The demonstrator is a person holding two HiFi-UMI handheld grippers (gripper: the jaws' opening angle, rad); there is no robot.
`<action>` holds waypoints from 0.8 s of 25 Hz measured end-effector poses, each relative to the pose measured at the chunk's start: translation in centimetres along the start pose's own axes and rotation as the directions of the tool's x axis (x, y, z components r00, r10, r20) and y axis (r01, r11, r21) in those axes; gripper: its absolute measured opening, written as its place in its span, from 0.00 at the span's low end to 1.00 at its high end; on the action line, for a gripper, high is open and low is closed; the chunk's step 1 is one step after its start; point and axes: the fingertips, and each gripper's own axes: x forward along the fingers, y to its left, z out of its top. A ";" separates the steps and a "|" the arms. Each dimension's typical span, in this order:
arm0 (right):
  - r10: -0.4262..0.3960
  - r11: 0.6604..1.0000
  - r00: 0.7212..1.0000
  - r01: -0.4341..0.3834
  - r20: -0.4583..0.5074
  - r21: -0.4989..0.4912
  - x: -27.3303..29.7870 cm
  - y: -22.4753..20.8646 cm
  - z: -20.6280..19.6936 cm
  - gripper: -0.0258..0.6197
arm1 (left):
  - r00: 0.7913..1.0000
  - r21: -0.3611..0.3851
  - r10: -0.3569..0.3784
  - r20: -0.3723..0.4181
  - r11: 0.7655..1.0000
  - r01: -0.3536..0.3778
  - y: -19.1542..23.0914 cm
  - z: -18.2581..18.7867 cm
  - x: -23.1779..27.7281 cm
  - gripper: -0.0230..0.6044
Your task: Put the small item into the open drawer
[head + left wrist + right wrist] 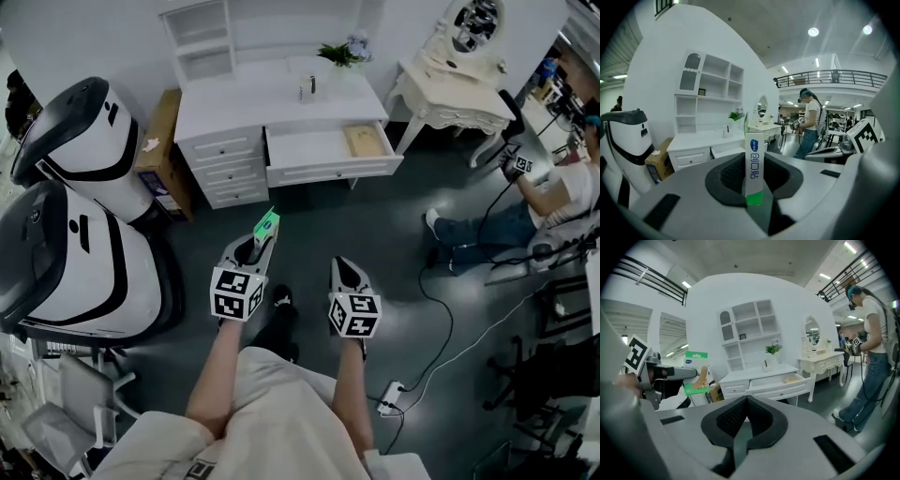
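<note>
Floor (314,220) of dark grey lay open between the tongs and the white wooden worktop (272,94), nothing on it along that path. Wide white drawer (333,172) stood pulled out toward the person, front edge overhanging the floor, most of its bottom bare. Flat tan item (367,141) lay in its right end. Left side was tight: two big white-and-black machines (75,253) and a brown cardboard carton (161,141) just beside the worktop. On the right stood a cream vanity table (459,84) with another person (553,197) near it, and a white cable with power strip (389,398) lay on the floor by the right foot.

Left tongs (754,190) were clenched on a small flat white cardboard box with green bands (754,159), well short of the drawer, above the floor. Box stood with its long axis close to upright, across the jaws. Narrow edge faced the left gripper camera, broad face turned toward the right tongs (746,401). Narrow edge showed a blue oval logo, blue lettering and a green band at the bottom. Broad face in the right gripper view had green bands top and bottom and a foot picture. Right tongs were clenched, pads together, nothing between them, apart from the box.
</note>
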 end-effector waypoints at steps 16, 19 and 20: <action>0.011 0.999 0.998 -0.014 -0.067 -0.044 10.5 -8.0 5.2 0.08 | 0.999 -0.066 -0.038 0.025 0.997 0.040 4.5 3.9 14.9 0.19; 0.010 0.998 0.996 -0.015 -0.087 -0.059 13.9 -9.3 6.8 0.08 | 0.999 -0.086 -0.027 0.021 0.996 0.029 6.8 4.9 18.1 0.19; 0.011 0.998 0.996 -0.016 -0.088 -0.056 15.0 -9.7 7.3 0.08 | 1.000 -0.092 -0.028 0.014 0.995 0.029 7.5 5.1 19.3 0.19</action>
